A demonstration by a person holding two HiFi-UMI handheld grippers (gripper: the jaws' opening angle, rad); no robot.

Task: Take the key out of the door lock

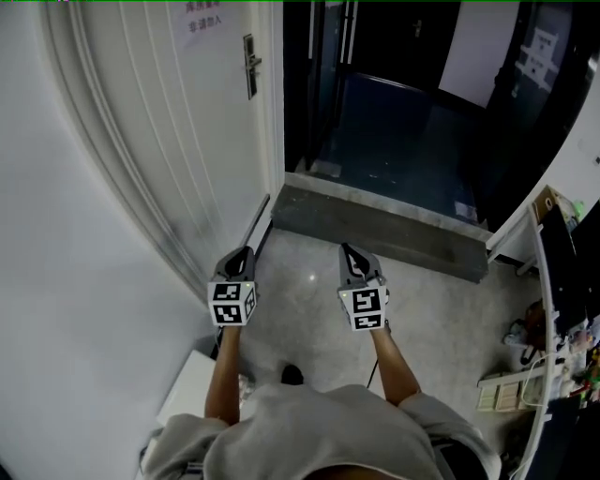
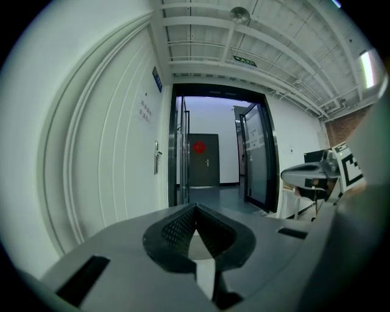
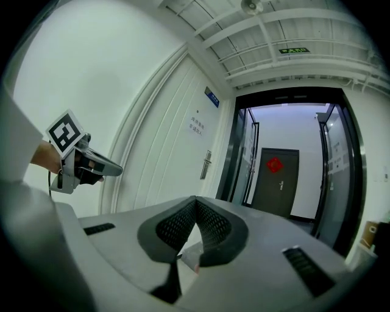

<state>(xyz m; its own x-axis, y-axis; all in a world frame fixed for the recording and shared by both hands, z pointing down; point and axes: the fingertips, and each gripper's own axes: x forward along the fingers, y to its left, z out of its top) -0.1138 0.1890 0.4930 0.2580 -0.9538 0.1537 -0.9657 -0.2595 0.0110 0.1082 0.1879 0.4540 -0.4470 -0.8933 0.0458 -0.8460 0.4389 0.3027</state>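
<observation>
The lock plate point(image 1: 250, 66) on the white door point(image 1: 178, 131) is too small to tell whether a key sits in it. A paper notice point(image 1: 201, 19) is cut by the top edge, its print unreadable.

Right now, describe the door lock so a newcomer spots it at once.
Start at the white panelled door left of the dark open doorway. On its edge beside the doorway sits a slim metal lock plate with a lever handle. It is the only metal fitting on that door, below and right of the paper notice.
</observation>
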